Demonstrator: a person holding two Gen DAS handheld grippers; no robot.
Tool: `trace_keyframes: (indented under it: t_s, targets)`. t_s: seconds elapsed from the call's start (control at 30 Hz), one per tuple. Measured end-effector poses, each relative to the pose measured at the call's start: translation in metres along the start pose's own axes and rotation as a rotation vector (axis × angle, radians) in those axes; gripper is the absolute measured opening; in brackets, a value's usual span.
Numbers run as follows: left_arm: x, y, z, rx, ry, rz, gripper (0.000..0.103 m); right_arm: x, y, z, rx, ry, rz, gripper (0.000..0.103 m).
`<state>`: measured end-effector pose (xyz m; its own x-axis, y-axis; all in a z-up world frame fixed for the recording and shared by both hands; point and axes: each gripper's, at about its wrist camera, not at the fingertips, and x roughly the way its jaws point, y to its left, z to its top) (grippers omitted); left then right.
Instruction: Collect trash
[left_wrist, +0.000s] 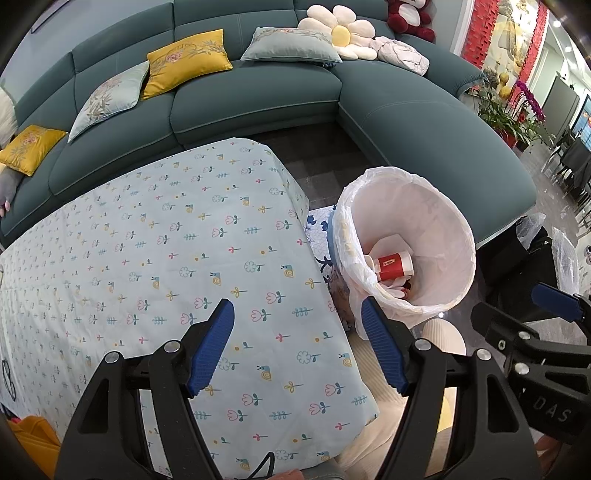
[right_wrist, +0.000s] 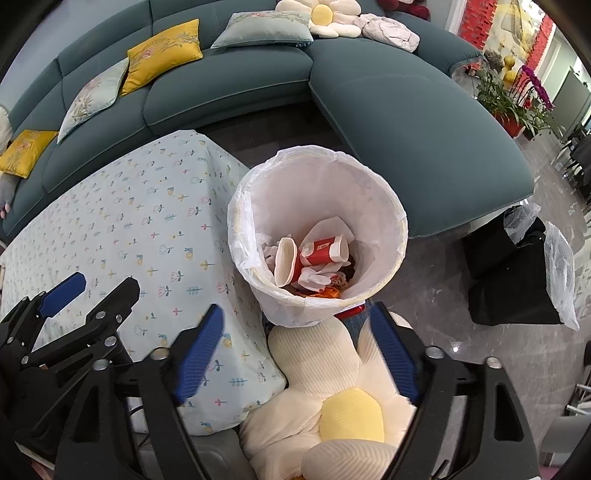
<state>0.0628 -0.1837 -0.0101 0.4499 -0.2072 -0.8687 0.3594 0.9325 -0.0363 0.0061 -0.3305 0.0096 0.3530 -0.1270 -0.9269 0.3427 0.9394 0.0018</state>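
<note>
A white bin (right_wrist: 384, 236) lined with a plastic bag stands on the floor beside the table; in the left wrist view the bin (left_wrist: 443, 229) is to the right. Inside lie two red-and-white paper cups (right_wrist: 323, 249), crumpled white paper and orange scraps. One red cup (left_wrist: 393, 266) shows in the left wrist view. My right gripper (right_wrist: 295, 314) hangs open just short of the bin's near rim, nothing between its blue pads. My left gripper (left_wrist: 297, 306) is open over the table's right edge, empty. Each gripper also shows at the edge of the other's view.
A floral tablecloth (left_wrist: 147, 258) covers the table. A cream flower cushion (right_wrist: 332, 398) lies below the right gripper. A teal sofa (left_wrist: 258, 103) with cushions curves behind. Black bags (right_wrist: 509, 280) and clear plastic sit on the grey floor at right.
</note>
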Motion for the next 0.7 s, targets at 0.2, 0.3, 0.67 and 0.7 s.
trace_keyframes:
  t_s: [0.2, 0.3, 0.67, 0.7]
  targets:
    - [-0.0005, 0.0009, 0.0012, -0.005, 0.0, 0.003, 0.068, -0.0015, -0.0015, 0.0006, 0.004, -0.008, -0.009, 0.087]
    - [-0.0009, 0.0011, 0.0011, -0.009, 0.001, 0.005, 0.068, -0.002, -0.0006, 0.0013, -0.007, -0.014, -0.006, 0.09]
    - [-0.001, 0.0022, 0.0011, -0.01, 0.0, 0.007, 0.068, 0.0017, -0.0027, 0.0012, 0.002, 0.011, -0.001, 0.091]
    - [-0.0008, 0.0023, 0.001, -0.01, 0.001, 0.005, 0.068, 0.0014, -0.0023, 0.0008, 0.001, 0.01, -0.002, 0.092]
